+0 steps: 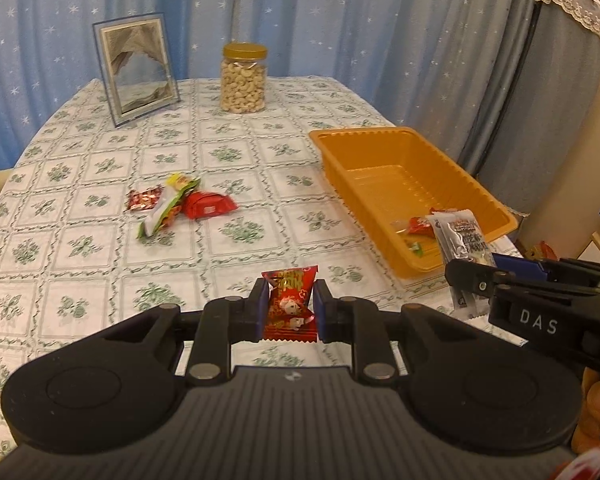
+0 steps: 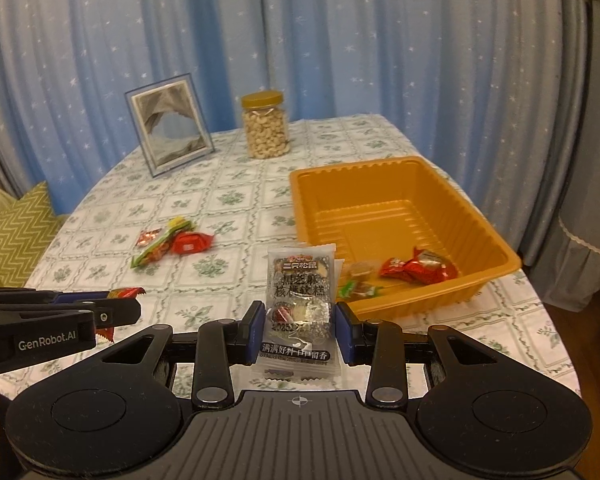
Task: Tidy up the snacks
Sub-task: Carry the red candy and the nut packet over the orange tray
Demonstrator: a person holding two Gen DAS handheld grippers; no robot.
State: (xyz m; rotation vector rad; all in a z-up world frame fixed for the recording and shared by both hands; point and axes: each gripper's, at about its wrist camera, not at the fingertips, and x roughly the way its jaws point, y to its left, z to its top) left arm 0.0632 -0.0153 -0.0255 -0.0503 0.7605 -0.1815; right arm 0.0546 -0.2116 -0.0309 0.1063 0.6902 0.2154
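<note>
Left gripper (image 1: 290, 306): clenched on a red candy packet (image 1: 290, 298), blue pads pressing both sides; packet stands upright between them, above the tablecloth (image 1: 100, 280).
Right gripper (image 2: 298, 330): grasping a grey sachet (image 2: 300, 292) with dark print, pads tight on its lower half; sachet upright, top edge level with the near wall of the tray.
Grippers, relative: side by side, right one just to the right of the left; in the left wrist view the right gripper's sachet overlaps the near corner of the orange tray (image 1: 380, 140).
Hands: fingers partly visible at frame edges, too cropped to describe.
Orange tray, contents: red wrapped candies (image 2: 418, 268) and a green-and-brown wrapped piece (image 2: 358, 286) lying at the near end; far end bare.
Loose snacks: small heap (image 1: 176, 204) mid-table, left of tray, well apart from it — a red foil piece, a green-yellow packet, a red packet, touching one another.
Far edge: jar of cashews (image 1: 243, 78) with gold lid, upright; framed picture (image 1: 138, 72) to its left, leaning back.
Backdrop: blue star-print curtain (image 1: 300, 8).
</note>
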